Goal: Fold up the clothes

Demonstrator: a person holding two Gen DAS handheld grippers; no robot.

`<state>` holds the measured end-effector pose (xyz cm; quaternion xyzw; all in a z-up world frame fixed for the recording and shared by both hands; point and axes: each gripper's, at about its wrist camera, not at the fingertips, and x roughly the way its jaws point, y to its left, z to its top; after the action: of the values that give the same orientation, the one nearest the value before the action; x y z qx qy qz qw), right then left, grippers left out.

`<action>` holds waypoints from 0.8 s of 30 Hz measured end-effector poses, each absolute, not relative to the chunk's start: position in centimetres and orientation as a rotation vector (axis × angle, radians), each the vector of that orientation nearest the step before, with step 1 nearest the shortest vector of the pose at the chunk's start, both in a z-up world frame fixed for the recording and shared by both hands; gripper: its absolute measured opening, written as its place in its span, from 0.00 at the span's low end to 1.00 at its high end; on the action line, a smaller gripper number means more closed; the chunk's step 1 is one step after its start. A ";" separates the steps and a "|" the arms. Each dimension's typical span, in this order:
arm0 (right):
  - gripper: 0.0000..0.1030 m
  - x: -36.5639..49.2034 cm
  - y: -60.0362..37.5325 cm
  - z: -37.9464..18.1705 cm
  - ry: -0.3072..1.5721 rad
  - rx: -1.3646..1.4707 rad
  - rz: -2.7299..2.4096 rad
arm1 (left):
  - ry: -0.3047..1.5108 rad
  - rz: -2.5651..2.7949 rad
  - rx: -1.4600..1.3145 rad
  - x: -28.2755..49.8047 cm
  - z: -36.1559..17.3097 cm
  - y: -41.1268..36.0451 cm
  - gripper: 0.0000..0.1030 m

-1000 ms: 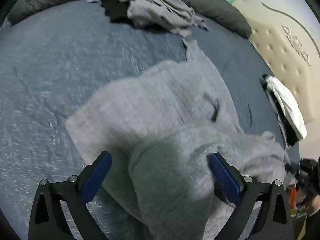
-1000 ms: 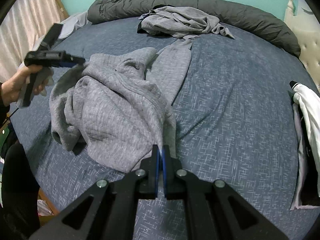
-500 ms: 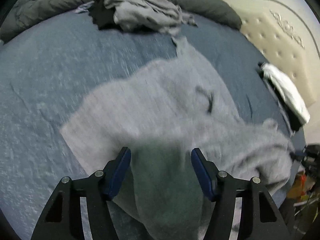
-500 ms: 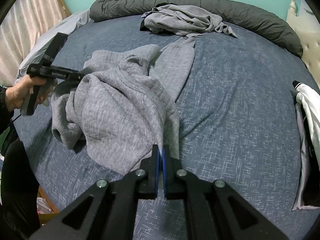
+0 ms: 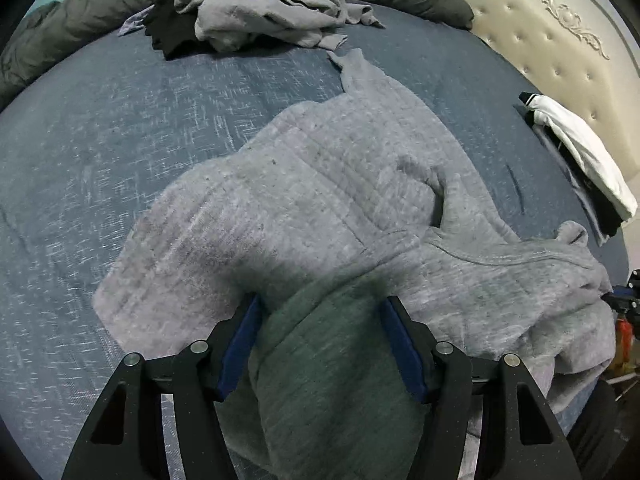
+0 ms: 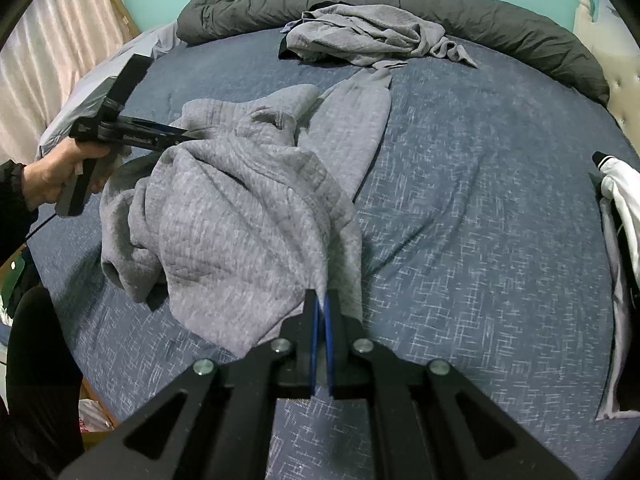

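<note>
A grey sweatshirt [image 6: 248,216] lies bunched on a blue bedspread [image 6: 480,208], filling the centre-left of the right wrist view and the middle of the left wrist view [image 5: 320,200]. One sleeve [image 6: 360,120] stretches away toward the top of the frame, its cuff ending just beside a heap of grey clothes [image 6: 368,36] near the far edge of the bed.

The right gripper [image 6: 321,308] sits at the bottom centre of its own view, its blue-padded fingers pressed together on a thin edge of the sweatshirt, which rises from them in taut folds.

The left gripper [image 5: 320,340] appears at the bottom of its own view with its blue pads [image 5: 240,340] set apart, a thick roll of the sweatshirt's fabric filling the space between them and touching both. Whether the pads are actually squeezing that roll cannot be told. In the right wrist view the same gripper [image 6: 184,136] shows at the left edge, held by a hand [image 6: 60,176] in a dark sleeve, its tip against the sweatshirt's raised upper edge.

A dark rolled quilt [image 6: 400,4] curves along the far side of the bed. A black-and-white garment [image 6: 620,208] lies at the right edge, below a padded cream headboard [image 5: 560,48] seen at the upper right of the left wrist view.
</note>
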<state>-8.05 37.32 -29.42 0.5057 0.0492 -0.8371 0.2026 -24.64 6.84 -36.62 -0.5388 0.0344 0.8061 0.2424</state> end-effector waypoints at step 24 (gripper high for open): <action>0.05 -9.3 38.6 -29.4 -0.029 1.416 -2.327 | 0.173 2.113 -1.392 -24.9 -34.7 8.5 0.42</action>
<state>-9.29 38.65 -29.38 0.5085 -0.0104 -0.8356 0.2075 -24.95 8.50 -34.69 -0.5239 0.0650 0.7953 0.2982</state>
